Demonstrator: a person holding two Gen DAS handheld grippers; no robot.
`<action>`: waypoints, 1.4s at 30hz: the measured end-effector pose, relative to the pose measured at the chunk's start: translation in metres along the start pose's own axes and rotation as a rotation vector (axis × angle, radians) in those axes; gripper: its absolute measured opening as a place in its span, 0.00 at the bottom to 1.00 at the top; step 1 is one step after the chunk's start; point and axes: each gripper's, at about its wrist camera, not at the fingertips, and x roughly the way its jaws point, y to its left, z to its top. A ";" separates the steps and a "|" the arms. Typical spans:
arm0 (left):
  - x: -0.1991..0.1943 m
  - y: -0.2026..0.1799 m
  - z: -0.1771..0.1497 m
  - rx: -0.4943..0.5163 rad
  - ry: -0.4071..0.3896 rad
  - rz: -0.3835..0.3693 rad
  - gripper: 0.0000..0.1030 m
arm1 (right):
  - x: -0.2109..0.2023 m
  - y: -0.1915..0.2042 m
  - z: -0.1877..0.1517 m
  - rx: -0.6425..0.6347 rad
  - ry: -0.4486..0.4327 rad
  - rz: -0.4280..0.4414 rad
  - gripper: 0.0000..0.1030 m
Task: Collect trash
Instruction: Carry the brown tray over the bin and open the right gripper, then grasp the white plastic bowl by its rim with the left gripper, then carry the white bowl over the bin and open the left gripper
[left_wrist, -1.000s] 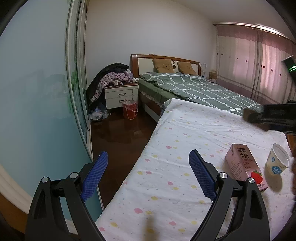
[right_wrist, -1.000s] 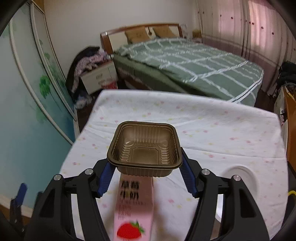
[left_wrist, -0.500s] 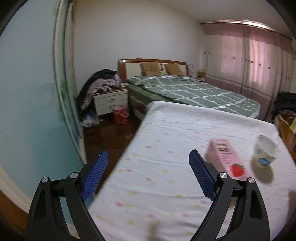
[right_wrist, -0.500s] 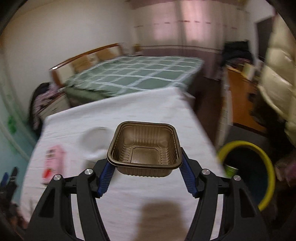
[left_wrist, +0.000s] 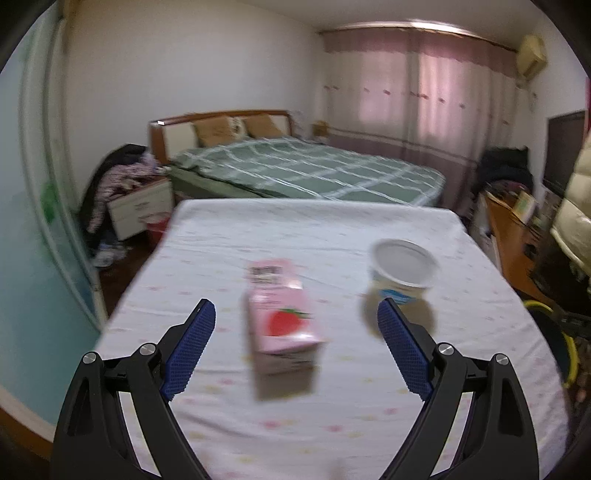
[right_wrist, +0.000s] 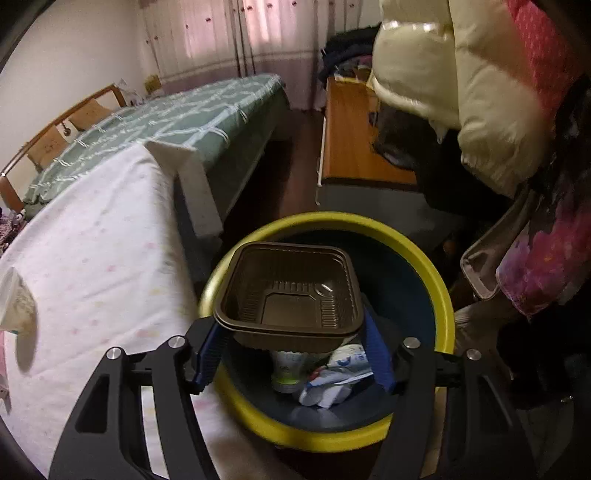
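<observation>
My right gripper (right_wrist: 290, 341) is shut on a brown plastic tray (right_wrist: 290, 295) and holds it over a yellow-rimmed trash bin (right_wrist: 417, 258) beside the table; the bin holds a bottle and wrappers (right_wrist: 325, 373). My left gripper (left_wrist: 295, 347) is open and empty above the white dotted tablecloth (left_wrist: 258, 413). A pink strawberry milk carton (left_wrist: 282, 319) lies between and beyond its fingers. A white paper cup (left_wrist: 402, 271) stands to the carton's right; the cup also shows at the left edge of the right wrist view (right_wrist: 16, 302).
A green-quilted bed (left_wrist: 306, 173) stands behind the table. A wooden cabinet (right_wrist: 351, 140) and a person in a cream jacket (right_wrist: 472, 85) are to the right of the bin. The bin's rim shows at the right in the left wrist view (left_wrist: 569, 354).
My right gripper has swung right with the tray, from above the table to over the bin. My left gripper has turned right; the carton now lies between its fingers.
</observation>
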 end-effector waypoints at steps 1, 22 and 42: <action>0.004 -0.011 0.001 0.012 0.013 -0.020 0.86 | 0.004 0.000 0.000 0.001 0.007 -0.001 0.64; 0.148 -0.114 0.029 0.061 0.267 -0.071 0.86 | -0.028 0.127 -0.062 -0.489 0.011 0.329 0.85; 0.172 -0.131 0.045 0.053 0.244 -0.064 0.76 | -0.012 0.139 -0.060 -0.525 0.060 0.334 0.95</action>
